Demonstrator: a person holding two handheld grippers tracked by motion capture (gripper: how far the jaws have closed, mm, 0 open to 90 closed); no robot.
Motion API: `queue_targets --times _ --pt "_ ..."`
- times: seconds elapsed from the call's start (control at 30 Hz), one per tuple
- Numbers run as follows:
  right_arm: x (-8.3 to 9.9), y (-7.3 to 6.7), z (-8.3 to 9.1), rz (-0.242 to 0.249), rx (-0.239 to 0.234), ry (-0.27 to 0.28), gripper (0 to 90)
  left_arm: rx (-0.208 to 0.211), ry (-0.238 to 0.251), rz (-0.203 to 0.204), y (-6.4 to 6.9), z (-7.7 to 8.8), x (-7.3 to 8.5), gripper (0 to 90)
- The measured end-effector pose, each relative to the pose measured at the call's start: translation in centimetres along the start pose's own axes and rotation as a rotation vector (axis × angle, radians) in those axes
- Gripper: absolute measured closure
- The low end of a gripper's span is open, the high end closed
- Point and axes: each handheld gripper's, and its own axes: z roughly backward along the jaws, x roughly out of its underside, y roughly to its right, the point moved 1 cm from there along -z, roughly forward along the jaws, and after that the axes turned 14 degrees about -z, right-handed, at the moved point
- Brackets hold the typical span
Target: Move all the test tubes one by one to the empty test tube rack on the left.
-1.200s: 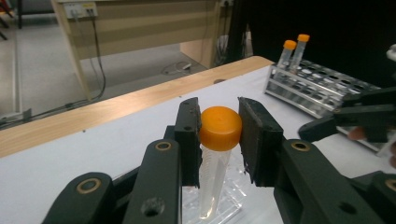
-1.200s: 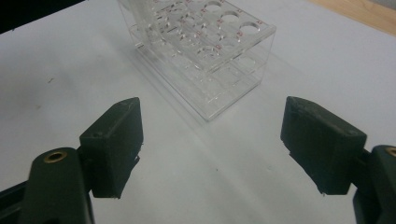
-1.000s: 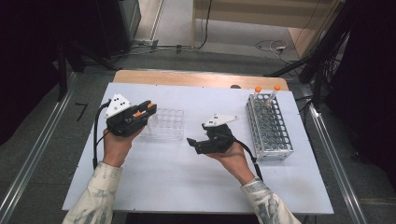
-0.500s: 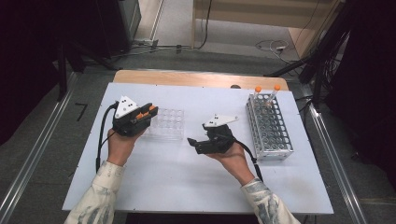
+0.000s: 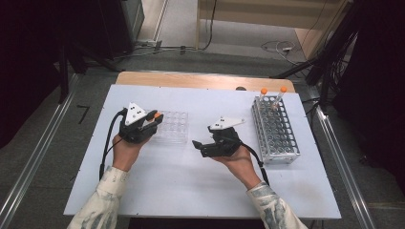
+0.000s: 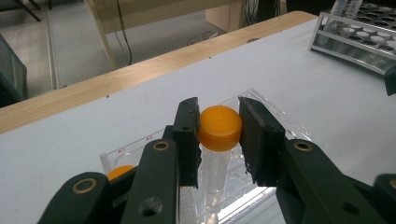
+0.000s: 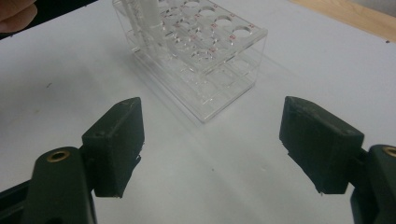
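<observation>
My left gripper (image 6: 219,136) is shut on the orange cap of a clear tube (image 6: 218,128), both pads against the cap. Its jaws have just been opening slightly, with the tube still between them. The tube stands upright with its lower end down in the clear plastic rack (image 6: 135,148). A second orange cap (image 6: 119,171) shows low beside the left jaw. From the high view the left gripper (image 5: 154,119) is at the clear rack's (image 5: 174,128) left end. My right gripper (image 5: 198,146) rests open to the right of that rack, with nothing between its fingers (image 7: 116,140).
A metal tube rack (image 5: 278,133) stands at the right of the white table (image 5: 181,181), with two orange-capped tubes (image 5: 263,91) at its far end. A wooden strip (image 5: 191,80) runs along the table's far edge. Cables trail from both grippers.
My left hand has sunk a little, bringing the orange-capped tube down into the clear rack's left end. The right hand has kept still.
</observation>
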Motion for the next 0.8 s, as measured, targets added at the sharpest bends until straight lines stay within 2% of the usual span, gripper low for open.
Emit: queue_targets --times 0.27,0.47,0.57,0.8 --pt "0.0 -0.1 0.0 0.003 0.000 0.002 20.8 0.008 0.029 0.036 -0.2 0.6 -0.2 58.4" --pt "-0.2 0.3 0.7 -0.018 0.009 0.024 21.1 0.026 0.063 0.101 -0.5 1.3 -0.6 44.2" --pt "-0.4 0.7 1.2 -0.035 0.024 0.034 21.1 0.042 0.065 0.123 -0.6 1.4 -0.7 41.8" --pt "-0.9 1.6 3.1 -0.064 0.065 0.068 21.2 0.045 0.057 0.122 -0.5 1.6 -0.8 39.3"
